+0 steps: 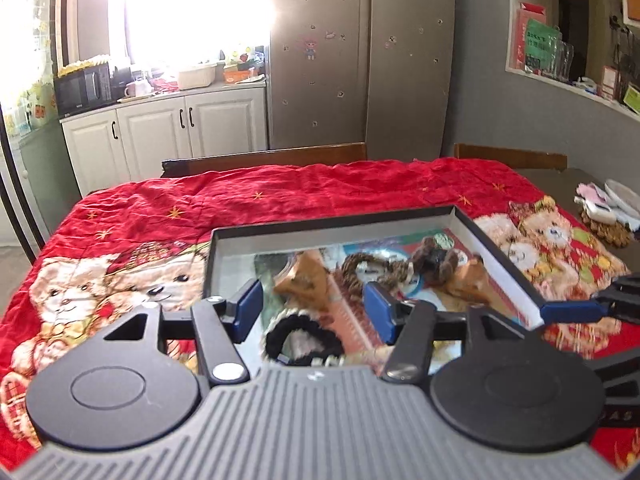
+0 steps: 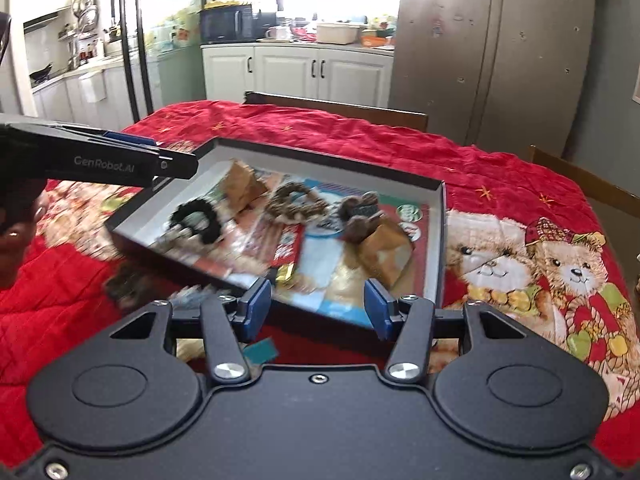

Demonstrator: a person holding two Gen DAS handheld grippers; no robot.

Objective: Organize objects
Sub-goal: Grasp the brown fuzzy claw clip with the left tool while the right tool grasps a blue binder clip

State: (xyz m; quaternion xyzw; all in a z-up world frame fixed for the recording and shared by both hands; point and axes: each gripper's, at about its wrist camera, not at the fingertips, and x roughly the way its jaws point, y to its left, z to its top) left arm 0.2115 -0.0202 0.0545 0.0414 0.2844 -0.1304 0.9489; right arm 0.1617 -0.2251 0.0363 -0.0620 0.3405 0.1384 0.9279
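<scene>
A shallow black tray [image 1: 332,224] lies on the red bear-print blanket [image 1: 280,196]. In it are a black scrunchie [image 1: 304,336], a braided brown hair tie [image 1: 372,268], a dark brown scrunchie [image 1: 436,264] and folded brown paper packets [image 1: 304,280] on printed cards. My left gripper [image 1: 314,309] hovers open over the tray's near part, with nothing pressed between its pads. My right gripper [image 2: 318,306] stands open at the tray's [image 2: 332,160] near edge, gripping nothing. One blue finger [image 1: 572,311] of the right gripper shows by the tray's right wall. The black scrunchie [image 2: 196,220] and the hair tie [image 2: 294,200] look blurred.
The left gripper's body [image 2: 120,160] reaches in over the tray's left corner, held by a hand [image 2: 16,236]. White and pink items [image 1: 604,208] lie at the table's far right. Wooden chair backs [image 1: 280,156] stand behind the table, with the fridge [image 1: 360,60] and white cabinets [image 1: 168,132] beyond.
</scene>
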